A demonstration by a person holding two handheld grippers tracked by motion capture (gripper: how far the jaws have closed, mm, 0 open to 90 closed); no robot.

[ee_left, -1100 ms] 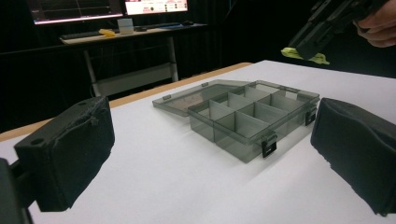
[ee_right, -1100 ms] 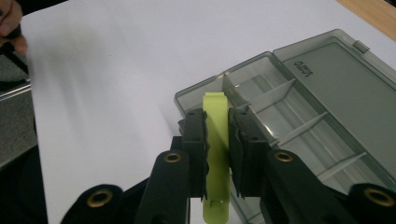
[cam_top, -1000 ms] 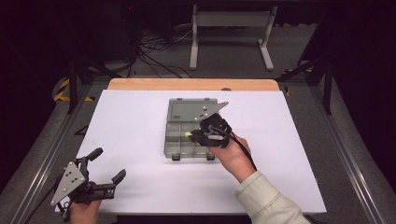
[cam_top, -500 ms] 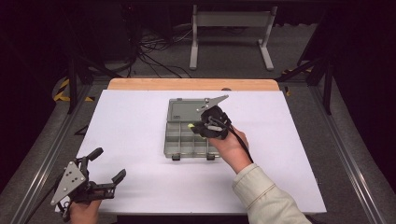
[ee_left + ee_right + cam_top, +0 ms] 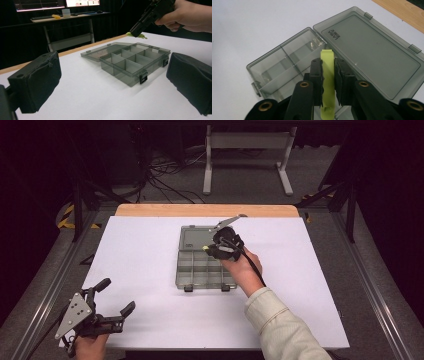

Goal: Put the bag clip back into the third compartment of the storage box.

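Observation:
A smoky grey compartment box (image 5: pixel 200 269) lies open mid-table, its lid (image 5: pixel 192 236) flat on the far side. My right gripper (image 5: pixel 210 249) hovers over the box's far compartments, shut on a flat yellow-green strip (image 5: pixel 205 248). In the right gripper view the strip (image 5: pixel 327 58) stands between the jaws of that gripper (image 5: pixel 328 68), above the hinge between the box (image 5: pixel 284 66) and the lid (image 5: pixel 372 52). My left gripper (image 5: pixel 116 296) rests open at the table's near left corner. From the left gripper (image 5: pixel 115 82) I see the box (image 5: pixel 130 62) and the strip (image 5: pixel 140 36).
The white table top (image 5: pixel 140 250) ends in a wooden strip (image 5: pixel 200 210) at the far edge. Beyond it, on the floor, stand a metal frame (image 5: pixel 247 150) and loose cables (image 5: pixel 165 175). The person's sleeve (image 5: pixel 280 325) crosses the near right part of the table.
The right gripper has carried the yellow-green strip away from the person, from the box's near right part to its far compartments. The left gripper has stayed put.

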